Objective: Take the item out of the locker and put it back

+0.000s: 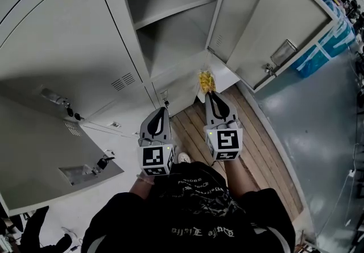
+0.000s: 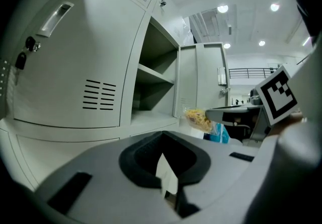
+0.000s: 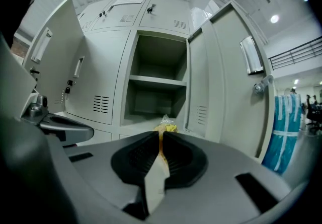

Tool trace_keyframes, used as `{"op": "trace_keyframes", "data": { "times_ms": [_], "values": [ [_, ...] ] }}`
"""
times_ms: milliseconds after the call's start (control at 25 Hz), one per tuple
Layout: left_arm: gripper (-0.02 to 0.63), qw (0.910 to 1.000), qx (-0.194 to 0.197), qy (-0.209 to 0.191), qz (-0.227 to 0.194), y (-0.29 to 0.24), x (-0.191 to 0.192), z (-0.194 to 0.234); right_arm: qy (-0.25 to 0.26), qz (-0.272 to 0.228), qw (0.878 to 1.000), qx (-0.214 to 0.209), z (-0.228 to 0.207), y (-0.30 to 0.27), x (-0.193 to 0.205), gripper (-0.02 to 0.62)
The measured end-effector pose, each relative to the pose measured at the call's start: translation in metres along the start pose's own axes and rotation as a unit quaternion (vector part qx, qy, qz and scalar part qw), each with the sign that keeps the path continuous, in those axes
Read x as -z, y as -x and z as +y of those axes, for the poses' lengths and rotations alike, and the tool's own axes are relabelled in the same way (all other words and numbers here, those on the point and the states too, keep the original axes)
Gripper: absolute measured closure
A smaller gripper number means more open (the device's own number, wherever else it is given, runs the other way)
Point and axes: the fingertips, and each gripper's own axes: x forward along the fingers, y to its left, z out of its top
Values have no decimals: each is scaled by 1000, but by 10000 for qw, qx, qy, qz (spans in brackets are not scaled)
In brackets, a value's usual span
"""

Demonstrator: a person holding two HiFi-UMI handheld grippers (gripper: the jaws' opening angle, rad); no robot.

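A clear bag of yellow snacks (image 1: pixel 206 81) hangs in front of the open locker compartment (image 1: pixel 170 41), just outside its lower edge. My right gripper (image 1: pixel 211 95) is shut on the bag's near end. In the right gripper view the bag (image 3: pixel 166 128) sticks out beyond the closed jaws of my right gripper (image 3: pixel 160 153) and points at the empty compartment (image 3: pixel 155 98). My left gripper (image 1: pixel 162 111) sits beside it to the left, shut, with nothing in it. The left gripper view shows the bag (image 2: pixel 200 119) off to the right of my left gripper (image 2: pixel 166 167).
The compartment's door (image 1: pixel 278 24) stands swung open to the right. Another locker door (image 1: pixel 45 155), with keys in its lock, hangs open at lower left. Wooden slats (image 1: pixel 256 132) cover the floor under my grippers. A blue and white barrier (image 1: pixel 324 47) stands at far right.
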Motion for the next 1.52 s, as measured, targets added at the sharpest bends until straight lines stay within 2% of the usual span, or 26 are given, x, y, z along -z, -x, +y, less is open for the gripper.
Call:
{"op": "trace_keyframes", "data": {
  "times_ms": [480, 880, 1240, 1520],
  "values": [
    [600, 10000, 38, -47, -5, 4, 0, -11, -224, 87, 9997, -49, 9, 20, 20, 569],
    [600, 9997, -229, -23, -37, 15, 0, -12, -107, -8, 9996, -265, 12, 24, 15, 569],
    [600, 9969, -781, 58, -72, 36, 3, -10, -88, -29, 9960, -885, 29, 26, 20, 569],
    [600, 9938, -1096, 139, -153, 63, 0, -7, -88, -76, 9891, -1466, 62, 29, 18, 569]
  ]
}}
